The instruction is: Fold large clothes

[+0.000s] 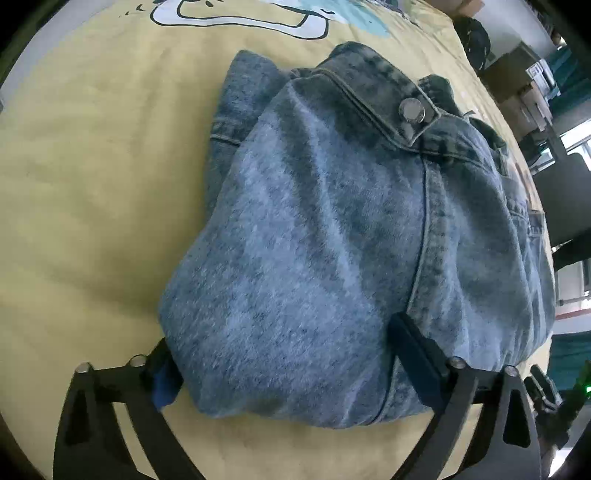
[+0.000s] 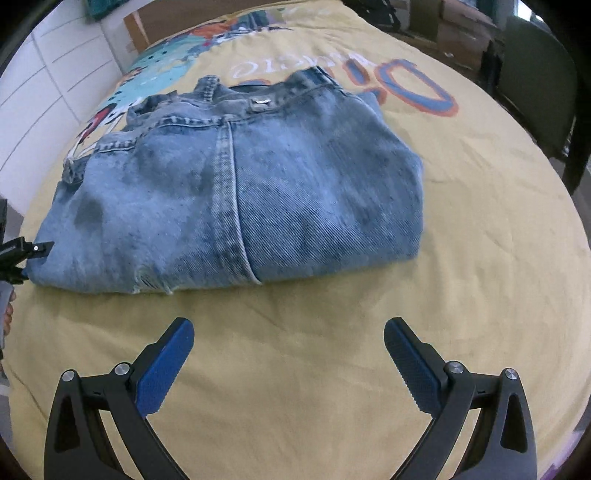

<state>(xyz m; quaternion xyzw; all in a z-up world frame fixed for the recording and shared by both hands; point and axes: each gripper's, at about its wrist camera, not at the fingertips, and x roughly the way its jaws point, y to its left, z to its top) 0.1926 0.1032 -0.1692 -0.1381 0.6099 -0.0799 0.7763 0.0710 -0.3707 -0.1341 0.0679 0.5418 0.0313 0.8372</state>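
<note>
A folded pair of light blue jeans (image 2: 236, 192) lies on the yellow printed cloth (image 2: 332, 332). In the left wrist view the jeans (image 1: 314, 240) fill the frame, waistband and metal button (image 1: 412, 109) at the far end. My left gripper (image 1: 284, 354) is open, its fingers spread wide around the near folded edge of the jeans; the left finger is partly hidden by denim. It also shows at the left edge of the right wrist view (image 2: 22, 254), at the jeans' corner. My right gripper (image 2: 288, 354) is open and empty, a little short of the jeans' near edge.
The yellow cloth (image 1: 92, 184) with cartoon prints covers the table. White cabinets (image 2: 55, 74) stand at the left. A dark chair (image 2: 539, 85) and cardboard boxes (image 2: 461, 26) stand beyond the table's right edge.
</note>
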